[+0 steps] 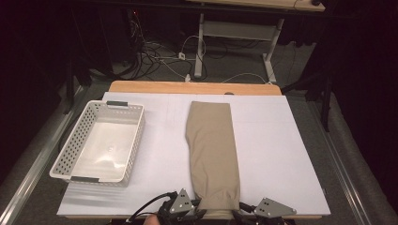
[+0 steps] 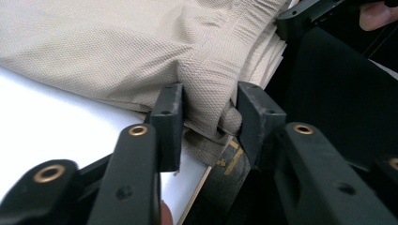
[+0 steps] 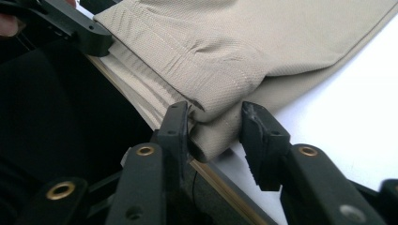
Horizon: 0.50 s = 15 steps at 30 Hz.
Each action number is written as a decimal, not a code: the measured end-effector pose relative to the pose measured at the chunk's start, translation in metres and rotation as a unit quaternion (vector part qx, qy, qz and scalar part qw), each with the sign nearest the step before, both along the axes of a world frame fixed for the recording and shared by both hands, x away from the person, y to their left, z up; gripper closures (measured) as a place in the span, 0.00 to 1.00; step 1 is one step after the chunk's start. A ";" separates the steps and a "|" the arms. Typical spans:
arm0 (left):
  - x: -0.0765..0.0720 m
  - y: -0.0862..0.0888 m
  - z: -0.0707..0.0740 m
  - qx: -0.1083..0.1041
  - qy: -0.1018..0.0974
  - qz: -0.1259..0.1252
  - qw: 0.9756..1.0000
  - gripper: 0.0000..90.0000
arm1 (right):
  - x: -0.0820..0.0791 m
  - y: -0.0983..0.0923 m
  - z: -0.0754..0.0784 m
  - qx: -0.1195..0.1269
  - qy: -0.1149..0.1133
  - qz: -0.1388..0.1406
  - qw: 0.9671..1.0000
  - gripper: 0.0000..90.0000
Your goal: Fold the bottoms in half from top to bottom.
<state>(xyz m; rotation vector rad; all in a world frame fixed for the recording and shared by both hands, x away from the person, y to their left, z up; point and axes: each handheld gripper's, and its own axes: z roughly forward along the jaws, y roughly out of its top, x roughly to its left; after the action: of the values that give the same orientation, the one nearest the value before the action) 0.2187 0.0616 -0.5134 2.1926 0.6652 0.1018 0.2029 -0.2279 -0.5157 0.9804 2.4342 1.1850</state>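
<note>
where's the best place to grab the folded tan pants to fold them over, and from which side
Grip the folded tan pants at the two corners of the near end, coming in from the table's front edge. That end reaches the edge, so its thick hem bunches up where jaws can pinch it. The left gripper and right gripper already straddle those corners, the left pressing cloth, the right with a gap at one jaw.

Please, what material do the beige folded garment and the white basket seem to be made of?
The beige garment looks like a knitted or fine woven textile, matte: the left gripper view shows a small pebbled weave, stitched seams and soft folds. Which fibre it is I cannot tell. The white basket seems to be moulded plastic, slightly glossy: its walls are stiff, pierced with regular holes, and its floor reflects light.
</note>
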 end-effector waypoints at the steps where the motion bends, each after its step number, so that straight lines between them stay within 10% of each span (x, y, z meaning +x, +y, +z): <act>1: 0.000 0.000 0.000 -0.002 0.000 0.002 1.000 0.62 | 0.000 0.000 0.000 0.000 0.000 0.000 1.000 0.68; 15: -0.002 0.022 0.002 -0.028 -0.005 0.023 0.999 0.50 | 0.002 -0.005 0.003 0.028 -0.003 -0.016 0.999 0.49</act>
<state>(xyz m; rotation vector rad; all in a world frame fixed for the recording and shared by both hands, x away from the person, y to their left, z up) 0.2162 0.0837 -0.5111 2.1218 0.7053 0.1167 0.2050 -0.2334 -0.5127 1.0266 2.3819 1.2500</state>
